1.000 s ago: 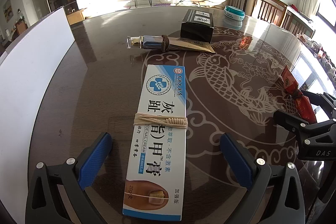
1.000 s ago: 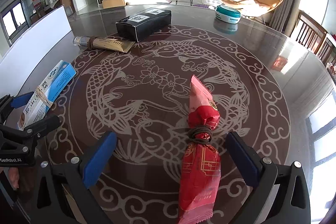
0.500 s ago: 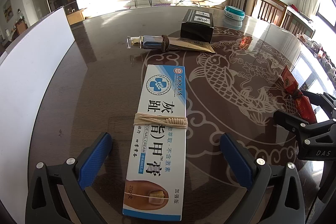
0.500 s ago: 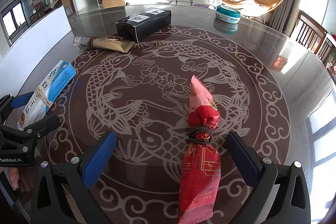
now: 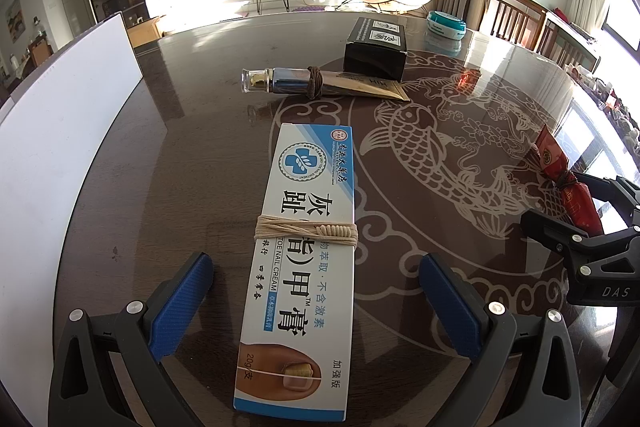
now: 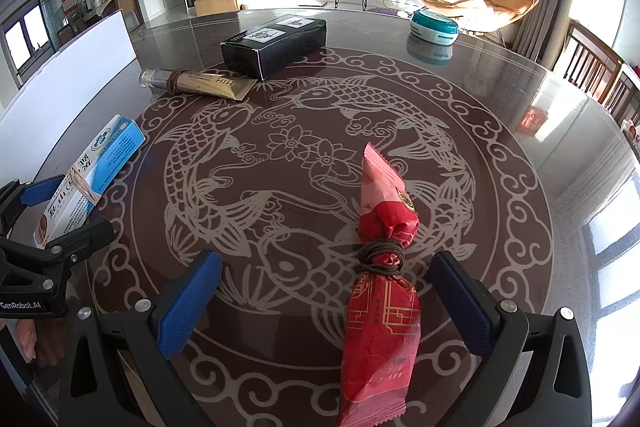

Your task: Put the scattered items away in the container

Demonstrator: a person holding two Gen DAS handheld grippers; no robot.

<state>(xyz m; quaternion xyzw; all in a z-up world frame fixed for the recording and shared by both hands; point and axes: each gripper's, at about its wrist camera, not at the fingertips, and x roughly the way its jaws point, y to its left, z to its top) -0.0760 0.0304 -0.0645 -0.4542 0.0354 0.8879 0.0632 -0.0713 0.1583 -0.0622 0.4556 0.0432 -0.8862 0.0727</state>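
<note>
A white and blue nail cream box point(image 5: 304, 251) with a beige band lies on the dark table between the open blue-padded fingers of my left gripper point(image 5: 316, 291); it also shows in the right wrist view point(image 6: 86, 183). A red snack packet point(image 6: 382, 291) tied with a brown band lies between the open fingers of my right gripper point(image 6: 326, 291); it also shows in the left wrist view point(image 5: 566, 183). A gold tube point(image 5: 320, 85) with a brown band and a black box point(image 5: 376, 47) lie farther back. The white container point(image 5: 52, 155) stands at the left.
A teal round tin point(image 6: 434, 27) sits at the table's far side. Wooden chairs point(image 5: 516, 15) stand along the right edge. The table point(image 6: 288, 195) carries a fish pattern. My right gripper shows at the right of the left wrist view point(image 5: 592, 247).
</note>
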